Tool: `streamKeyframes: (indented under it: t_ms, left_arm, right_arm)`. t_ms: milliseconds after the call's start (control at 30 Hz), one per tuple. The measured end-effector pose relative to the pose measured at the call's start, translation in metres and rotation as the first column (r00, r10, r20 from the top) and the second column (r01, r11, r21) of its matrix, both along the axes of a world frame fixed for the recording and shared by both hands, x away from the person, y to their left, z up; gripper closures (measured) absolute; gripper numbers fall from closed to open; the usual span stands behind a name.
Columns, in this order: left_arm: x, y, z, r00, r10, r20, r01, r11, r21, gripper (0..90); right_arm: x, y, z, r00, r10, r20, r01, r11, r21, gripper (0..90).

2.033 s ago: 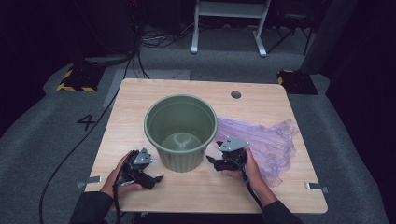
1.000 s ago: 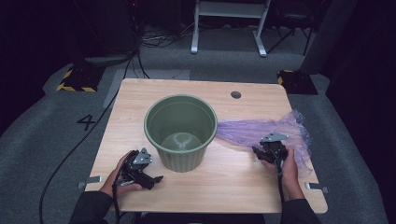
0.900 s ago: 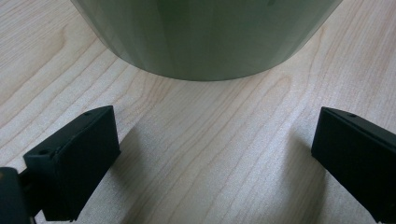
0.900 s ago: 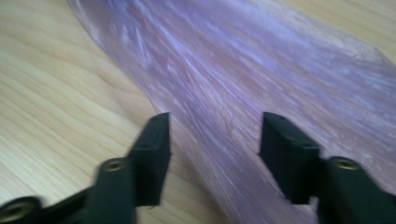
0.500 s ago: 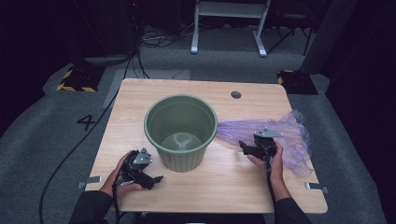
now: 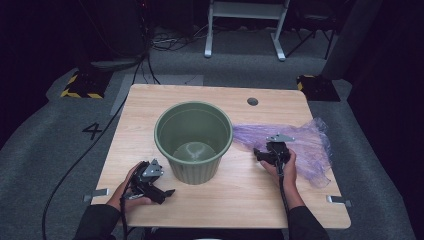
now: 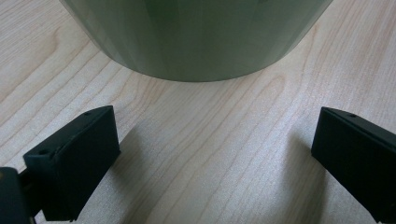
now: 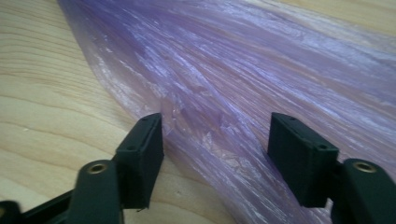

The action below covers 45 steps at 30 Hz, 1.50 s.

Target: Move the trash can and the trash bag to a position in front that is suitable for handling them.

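Left gripper (image 6: pixel 167 192) spread, idle on the table (image 6: pixel 150 110) just in front of the green bin (image 6: pixel 193 141); right gripper (image 6: pixel 256 152), jaws just closing, straddles the purple bag (image 6: pixel 305 145) right of the bin, unpinched; go lower so both pads catch film, then squeeze.

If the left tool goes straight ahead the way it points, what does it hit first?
Most likely the green bucket: its lower wall stands right ahead of the open left tool, with bare table between.

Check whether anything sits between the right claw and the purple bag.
Nothing visible does. The right claw hangs open right over the purple bag, its jaws straddling the near edge of the film on the table, having just been closing.
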State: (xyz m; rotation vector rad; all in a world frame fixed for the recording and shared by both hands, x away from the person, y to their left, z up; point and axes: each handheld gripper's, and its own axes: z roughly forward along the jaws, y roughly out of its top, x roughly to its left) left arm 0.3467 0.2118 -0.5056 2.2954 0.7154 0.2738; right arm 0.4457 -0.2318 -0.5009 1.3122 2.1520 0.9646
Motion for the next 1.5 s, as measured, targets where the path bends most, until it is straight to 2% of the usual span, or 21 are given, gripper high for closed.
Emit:
streamKeyframes:
  t_ms: [33, 67, 133, 167, 200, 233, 267, 333, 433, 533, 600, 700, 833, 1000, 1133, 1333, 1500]
  left_arm:
    - [0.000, 0.000, 0.000, 1.0000, 0.000, -0.001, 0.000, 1.0000, 0.000, 0.5]
    - [0.000, 0.000, 0.000, 1.0000, -0.003, 0.001, 0.003, 1.0000, -0.002, 0.5]
    - [0.000, 0.000, 0.000, 1.0000, -0.003, 0.001, 0.003, 1.0000, -0.002, 0.5]
    - [0.000, 0.000, 0.000, 1.0000, -0.003, 0.001, 0.003, 1.0000, -0.002, 0.5]
    - [0.000, 0.000, 0.000, 1.0000, -0.002, 0.000, 0.002, 1.0000, -0.001, 0.5]
    - [0.000, 0.000, 0.000, 1.0000, -0.002, 0.000, 0.002, 1.0000, -0.001, 0.5]
    - [0.000, 0.000, 0.000, 1.0000, 0.000, 0.000, 0.000, 1.0000, 0.000, 0.5]
    - [0.000, 0.000, 0.000, 1.0000, 0.001, 0.000, -0.001, 1.0000, 0.000, 0.5]
    - [0.000, -0.001, 0.000, 1.0000, 0.002, 0.000, -0.002, 1.0000, -0.002, 0.5]
    - [0.000, -0.001, 0.000, 1.0000, -0.005, -0.001, 0.005, 1.0000, -0.002, 0.5]
    - [0.000, -0.002, 0.000, 1.0000, -0.006, -0.002, 0.006, 1.0000, -0.003, 0.5]
    - [0.000, -0.002, 0.000, 1.0000, 0.000, -0.001, 0.000, 1.0000, 0.000, 0.4]
    - [0.000, -0.005, 0.000, 0.9996, 0.027, -0.001, -0.027, 0.9996, -0.002, 0.4]
    - [-0.001, -0.004, 0.000, 0.9998, 0.018, -0.001, -0.018, 0.9998, -0.004, 0.5]
    - [-0.001, -0.003, 0.000, 0.9999, 0.012, 0.000, -0.012, 0.9999, -0.003, 0.4]
    - [-0.001, -0.003, 0.000, 1.0000, 0.009, 0.000, -0.009, 1.0000, -0.003, 0.4]
    - [0.000, -0.003, 0.000, 1.0000, 0.007, -0.002, -0.007, 1.0000, -0.003, 0.2]
  right_arm:
    - [0.000, 0.000, 0.000, 1.0000, 0.000, 0.000, 0.000, 1.000, 0.000, 43.8]
    - [0.001, -0.003, 0.000, 0.9995, 0.030, -0.005, -0.030, 0.999, 0.010, 49.8]
    - [0.002, -0.010, 0.000, 0.9990, 0.045, 0.001, -0.045, 0.999, 0.017, 62.6]
    - [0.002, -0.014, 0.000, 0.9987, 0.051, 0.000, -0.051, 0.998, 0.027, 66.7]
    - [0.002, -0.014, 0.000, 0.9987, 0.051, 0.000, -0.051, 0.998, 0.027, 66.7]
    - [0.003, -0.018, 0.000, 0.9986, 0.051, -0.008, -0.051, 0.997, 0.052, 71.3]
    - [0.002, -0.023, 0.000, 0.9989, 0.046, -0.004, -0.046, 0.998, 0.047, 79.9]
    - [0.001, -0.025, 0.000, 0.9990, 0.044, 0.004, -0.044, 0.998, 0.036, 85.6]
    - [0.001, -0.028, 0.000, 0.9988, 0.049, 0.006, -0.049, 0.998, 0.038, 89.1]
    - [0.000, -0.029, 0.000, 0.9986, 0.052, 0.013, -0.053, 0.998, 0.031, 89.8]
    - [-0.001, -0.032, 0.001, 0.9980, 0.056, 0.027, -0.058, 0.997, 0.043, 90.0]
    - [-0.002, -0.039, 0.003, 0.9978, 0.039, 0.053, -0.042, 0.998, 0.043, 90.0]
    - [-0.006, -0.045, 0.011, 0.9927, -0.012, 0.120, 0.007, 0.999, 0.045, 90.0]
    - [-0.009, -0.046, 0.021, 0.9858, -0.025, 0.166, 0.012, 0.997, 0.076, 90.0]
    - [-0.011, -0.047, 0.028, 0.9824, -0.027, 0.185, 0.008, 0.995, 0.102, 90.0]
    - [-0.014, -0.048, 0.035, 0.9761, -0.010, 0.217, -0.012, 0.995, 0.099, 90.0]
    - [-0.014, -0.055, 0.039, 0.9739, -0.023, 0.226, -0.008, 0.990, 0.138, 90.0]
